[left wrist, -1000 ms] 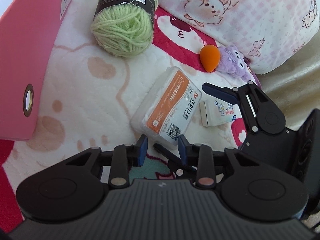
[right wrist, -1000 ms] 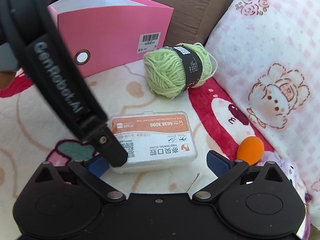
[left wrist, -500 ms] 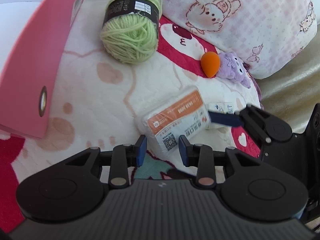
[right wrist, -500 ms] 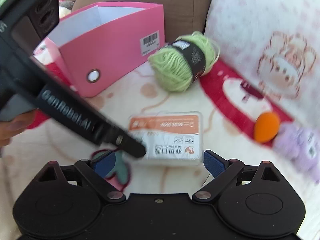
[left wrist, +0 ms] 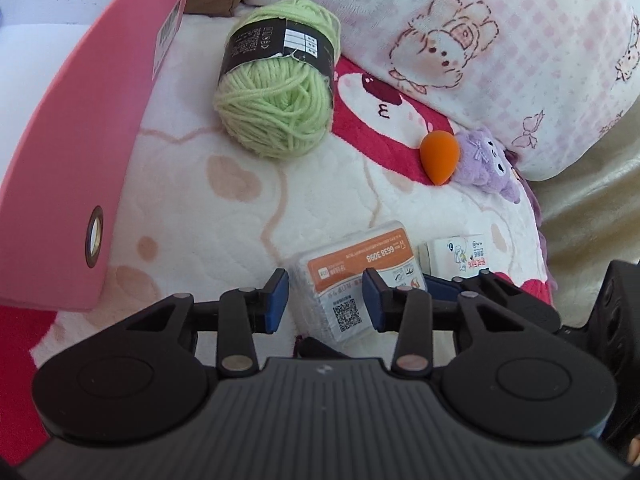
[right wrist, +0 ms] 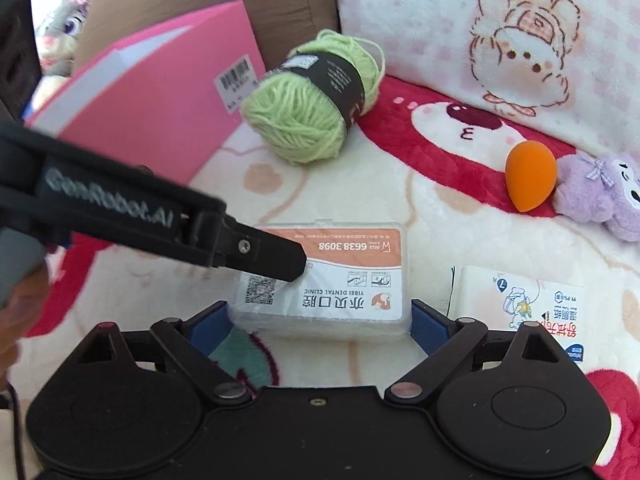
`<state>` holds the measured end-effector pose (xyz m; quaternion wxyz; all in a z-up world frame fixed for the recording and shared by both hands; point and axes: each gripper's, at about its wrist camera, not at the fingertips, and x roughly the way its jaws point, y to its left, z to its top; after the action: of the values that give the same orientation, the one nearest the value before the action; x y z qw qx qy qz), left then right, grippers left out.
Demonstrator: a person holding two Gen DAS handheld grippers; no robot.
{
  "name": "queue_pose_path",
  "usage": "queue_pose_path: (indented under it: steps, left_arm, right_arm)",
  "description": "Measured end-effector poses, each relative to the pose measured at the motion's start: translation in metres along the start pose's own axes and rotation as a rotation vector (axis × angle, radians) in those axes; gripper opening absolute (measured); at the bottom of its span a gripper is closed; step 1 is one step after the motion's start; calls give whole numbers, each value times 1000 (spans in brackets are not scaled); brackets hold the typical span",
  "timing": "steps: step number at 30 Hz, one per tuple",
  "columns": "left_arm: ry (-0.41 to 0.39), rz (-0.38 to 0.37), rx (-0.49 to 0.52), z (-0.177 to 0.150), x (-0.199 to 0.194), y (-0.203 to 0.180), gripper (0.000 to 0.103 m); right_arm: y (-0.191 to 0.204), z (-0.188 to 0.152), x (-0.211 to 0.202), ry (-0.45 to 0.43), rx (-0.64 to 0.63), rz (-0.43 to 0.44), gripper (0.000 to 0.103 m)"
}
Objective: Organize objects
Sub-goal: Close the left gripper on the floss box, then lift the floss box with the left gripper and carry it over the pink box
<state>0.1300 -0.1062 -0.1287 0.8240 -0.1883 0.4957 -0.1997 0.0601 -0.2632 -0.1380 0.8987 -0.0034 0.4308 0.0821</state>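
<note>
A clear plastic dental box with an orange label lies on the cartoon blanket. My right gripper is shut on it, a blue pad pressed against each short side at the near end. My left gripper hovers just over the same box, jaws opening, pads apart from it. One of its fingers reaches across the label from the left. A pink file box stands at the left, open side up.
A green yarn ball lies behind the box, beside the pink file box. An orange sponge egg and a purple plush sit at the right, against a pink checked pillow. A wet-wipe packet lies right of the box.
The right gripper has rolled and its pads have closed in on the box, which turned with it. The wipe packet came into its view. The left jaws stand a little wider.
</note>
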Motion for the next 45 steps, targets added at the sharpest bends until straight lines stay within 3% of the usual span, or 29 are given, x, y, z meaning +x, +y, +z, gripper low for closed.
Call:
queue_pose_path:
  steps: [7,13,28,45]
  left_arm:
    - [5,-25,-21,-3,-3,2,39]
    - [68,-58,-90,-7,-17,6,41]
    - [-34,-66,72,-15,-99,-10,41]
    - [-50,4,174,-24,-170,-17,42]
  right_arm:
    - [6,0,-6,9,-8,-42,95]
    - [24,1,-24,56,-30,-61,95]
    - [60,22,-76,-3,-69,-38,95]
    - [102,28,-113,-44,-22,30,95]
